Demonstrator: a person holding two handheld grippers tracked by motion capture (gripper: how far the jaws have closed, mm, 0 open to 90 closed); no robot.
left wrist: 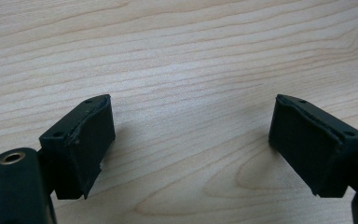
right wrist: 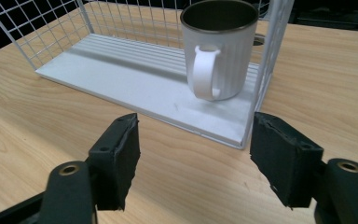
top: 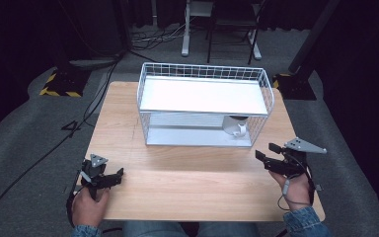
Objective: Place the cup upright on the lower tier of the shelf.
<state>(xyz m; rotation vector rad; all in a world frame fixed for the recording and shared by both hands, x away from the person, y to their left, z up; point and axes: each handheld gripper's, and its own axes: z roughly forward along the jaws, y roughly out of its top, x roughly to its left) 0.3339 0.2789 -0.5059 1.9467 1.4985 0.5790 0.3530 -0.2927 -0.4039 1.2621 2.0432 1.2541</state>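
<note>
Holding the right gripper (top: 269,151) low over the wooden table (top: 187,190) at its right front, jaws spread wide with nothing between them, pointing toward the white mug (right wrist: 219,49) just ahead. Sitting upright, that mug, on the bottom shelf of the white wire rack (top: 205,96), at its right end, handle facing the gripper. Resting the left gripper (left wrist: 189,140) near the table's left front edge, well apart from the rack, jaws wide apart over bare wood, hand curled around it from below.
</note>
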